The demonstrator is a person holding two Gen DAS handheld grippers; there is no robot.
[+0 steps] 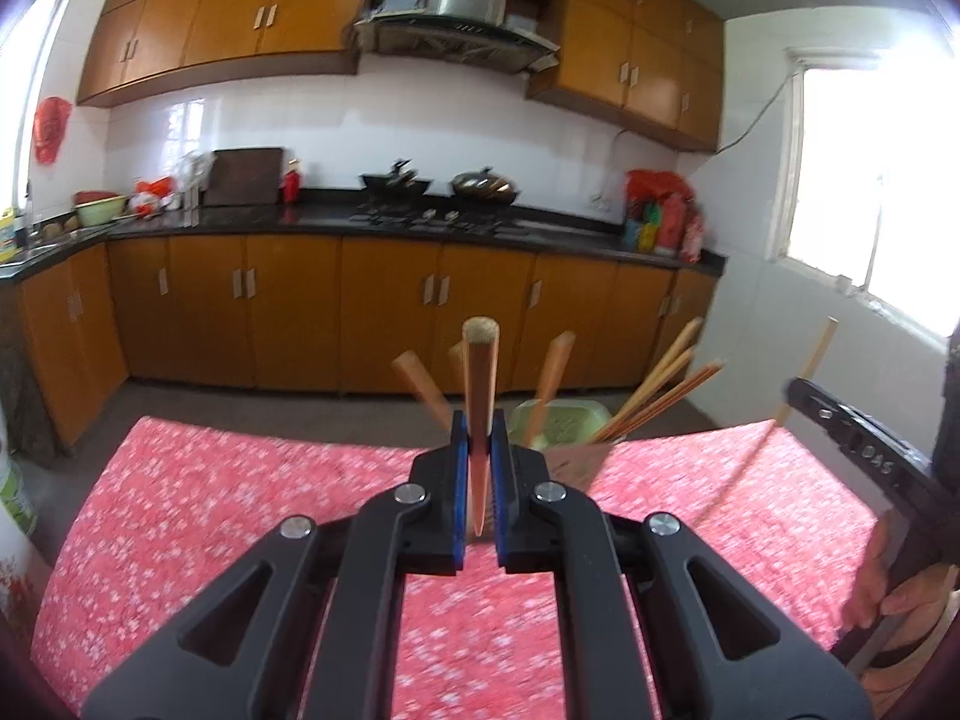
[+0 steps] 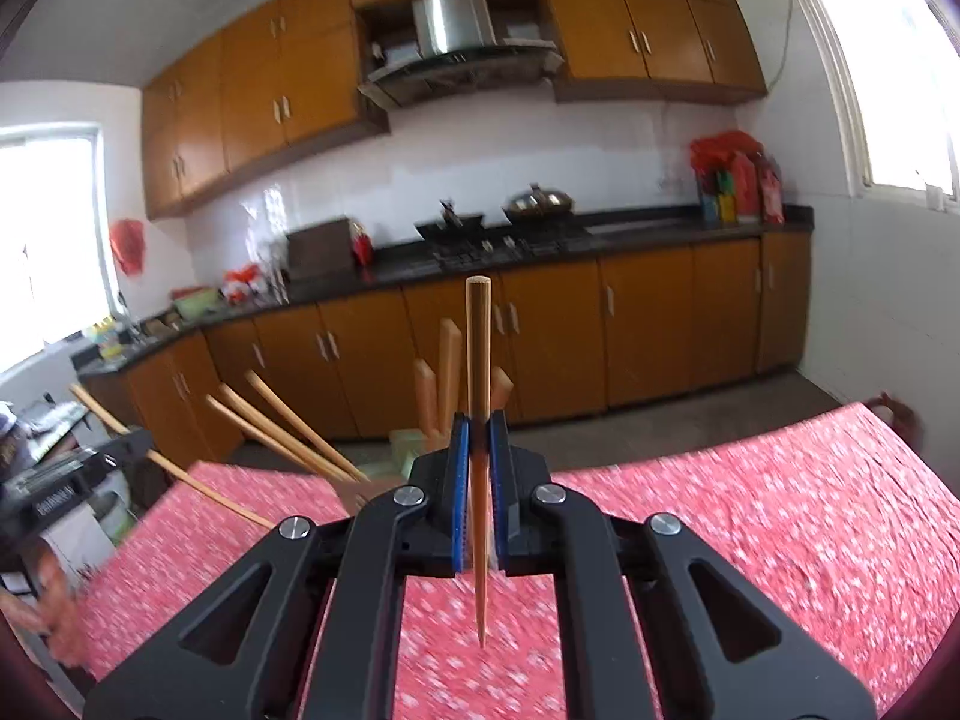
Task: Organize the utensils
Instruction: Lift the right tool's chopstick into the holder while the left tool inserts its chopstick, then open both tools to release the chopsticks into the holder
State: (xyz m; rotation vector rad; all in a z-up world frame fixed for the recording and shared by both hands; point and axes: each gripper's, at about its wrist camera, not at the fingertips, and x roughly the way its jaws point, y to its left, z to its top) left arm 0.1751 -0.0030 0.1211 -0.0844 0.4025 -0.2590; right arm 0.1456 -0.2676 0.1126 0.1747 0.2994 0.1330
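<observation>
My left gripper point(image 1: 478, 423) is shut on a wooden chopstick point(image 1: 480, 360) that stands nearly upright between the blue pads, thick end up. Behind it a green utensil holder point(image 1: 564, 420) holds several wooden chopsticks and handles, with a wooden spatula head point(image 1: 579, 462) leaning at its base. In the right wrist view my right gripper point(image 2: 478, 426) is shut on another chopstick point(image 2: 478, 348), whose pointed tip hangs below the pads. The green holder point(image 2: 403, 441) sits behind, mostly hidden. Both grippers hover above the red flowered tablecloth point(image 1: 240, 480). Each gripper appears at the edge of the other's view.
A person's hand point(image 1: 882, 576) grips the right tool's handle at the right edge. Beyond the table lie a strip of floor, orange base cabinets point(image 1: 384, 312) and a dark counter with woks on a stove point(image 1: 444, 192). A white container point(image 1: 12, 492) stands left of the table.
</observation>
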